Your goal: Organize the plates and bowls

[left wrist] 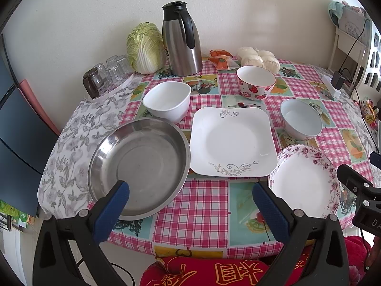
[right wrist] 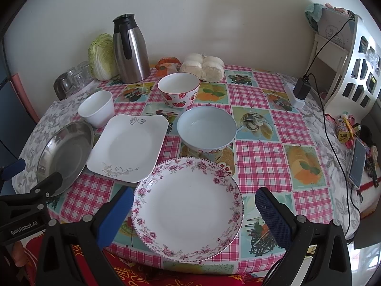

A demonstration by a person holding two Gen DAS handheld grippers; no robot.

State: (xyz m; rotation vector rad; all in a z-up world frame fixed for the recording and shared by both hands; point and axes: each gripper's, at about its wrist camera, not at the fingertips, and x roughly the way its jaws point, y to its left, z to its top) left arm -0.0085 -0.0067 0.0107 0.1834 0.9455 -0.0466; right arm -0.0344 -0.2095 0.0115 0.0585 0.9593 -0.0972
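My left claw (left wrist: 190,205) hangs wide open and empty over the near edge of the worktop (left wrist: 202,214), between the steel pan (left wrist: 139,164) and the floral plate (right wrist: 188,207). My right claw (right wrist: 194,214) gapes open on either side of that plate, not touching it. The square plate (left wrist: 232,140) lies between pan and floral plate; three bowls stand behind: white (left wrist: 167,100), strawberry (left wrist: 256,82), pale blue (right wrist: 206,127).

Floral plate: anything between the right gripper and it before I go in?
Nothing visible. The floral plate lies flat at the table's near edge, directly ahead of the open right gripper, its near part between the fingers. The blue bowl and square plate sit behind it, out of the approach.
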